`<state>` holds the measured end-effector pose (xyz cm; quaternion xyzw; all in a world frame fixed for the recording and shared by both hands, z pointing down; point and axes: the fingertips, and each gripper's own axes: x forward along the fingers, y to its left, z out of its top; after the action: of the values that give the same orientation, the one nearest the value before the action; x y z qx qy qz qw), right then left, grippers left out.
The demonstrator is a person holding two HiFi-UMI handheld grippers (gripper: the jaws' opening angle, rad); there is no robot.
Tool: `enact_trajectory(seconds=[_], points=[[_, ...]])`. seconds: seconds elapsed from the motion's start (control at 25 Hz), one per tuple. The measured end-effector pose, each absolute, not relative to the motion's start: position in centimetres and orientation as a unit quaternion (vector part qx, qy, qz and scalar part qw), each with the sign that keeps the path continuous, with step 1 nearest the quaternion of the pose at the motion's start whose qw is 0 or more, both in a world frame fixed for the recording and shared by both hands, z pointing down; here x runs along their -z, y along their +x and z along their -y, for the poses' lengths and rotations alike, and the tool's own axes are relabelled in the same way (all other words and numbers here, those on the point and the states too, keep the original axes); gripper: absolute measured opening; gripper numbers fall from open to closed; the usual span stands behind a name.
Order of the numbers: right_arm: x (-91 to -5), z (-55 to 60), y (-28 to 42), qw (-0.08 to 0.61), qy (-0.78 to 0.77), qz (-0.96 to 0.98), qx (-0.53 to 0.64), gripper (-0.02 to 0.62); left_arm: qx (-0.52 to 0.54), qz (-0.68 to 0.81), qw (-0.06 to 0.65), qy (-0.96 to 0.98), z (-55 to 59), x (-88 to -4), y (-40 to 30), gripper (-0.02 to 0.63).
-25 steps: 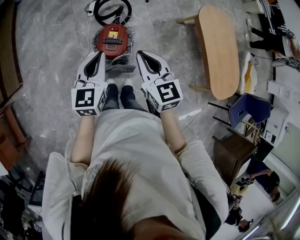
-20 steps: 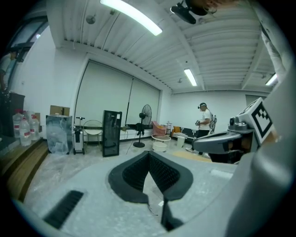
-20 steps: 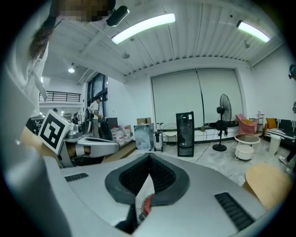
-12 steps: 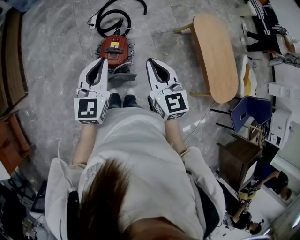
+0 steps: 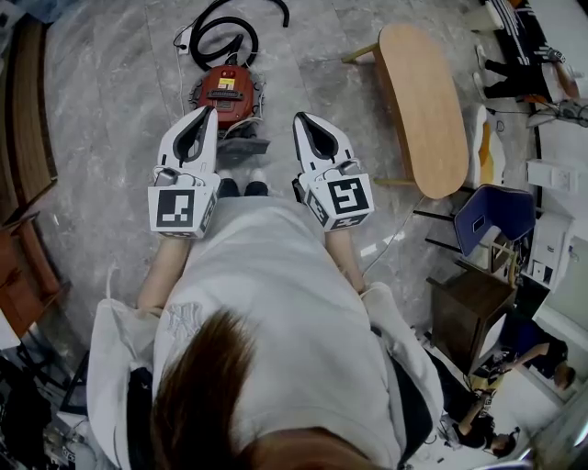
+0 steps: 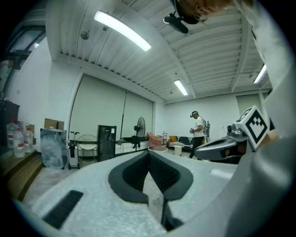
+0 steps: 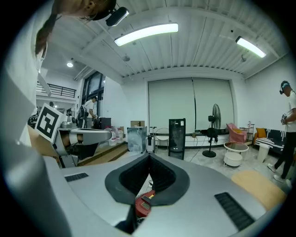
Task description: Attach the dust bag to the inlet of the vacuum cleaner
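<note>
While both of my tongs have come up a little since 1 second ago, the left gripper (image 5: 209,111) and right gripper (image 5: 299,117) are unchanged: jaws pressed together, nothing held in either. The red vacuum cleaner (image 5: 223,89) sits where it was on the grey floor (image 5: 110,119) ahead of my feet, between the 2 tips, its black hose (image 5: 220,27) coiled beyond it.

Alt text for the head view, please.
Seen from above, a standing person holds the left gripper and right gripper, both shut and empty, above a red vacuum cleaner on a grey floor. A wooden table stands to the right.
</note>
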<state>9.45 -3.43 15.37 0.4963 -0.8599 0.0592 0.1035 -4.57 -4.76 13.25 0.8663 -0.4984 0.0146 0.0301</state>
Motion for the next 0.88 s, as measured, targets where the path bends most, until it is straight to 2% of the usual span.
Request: enact_trajectory(seconds=[0.88], points=[[-15.23, 3.96, 9.27, 0.100, 0.503, 0.857, -0.060, 0.002, -0.018, 0.498, 0.041, 0.866, 4.94, -13.99, -5.00, 0.017]])
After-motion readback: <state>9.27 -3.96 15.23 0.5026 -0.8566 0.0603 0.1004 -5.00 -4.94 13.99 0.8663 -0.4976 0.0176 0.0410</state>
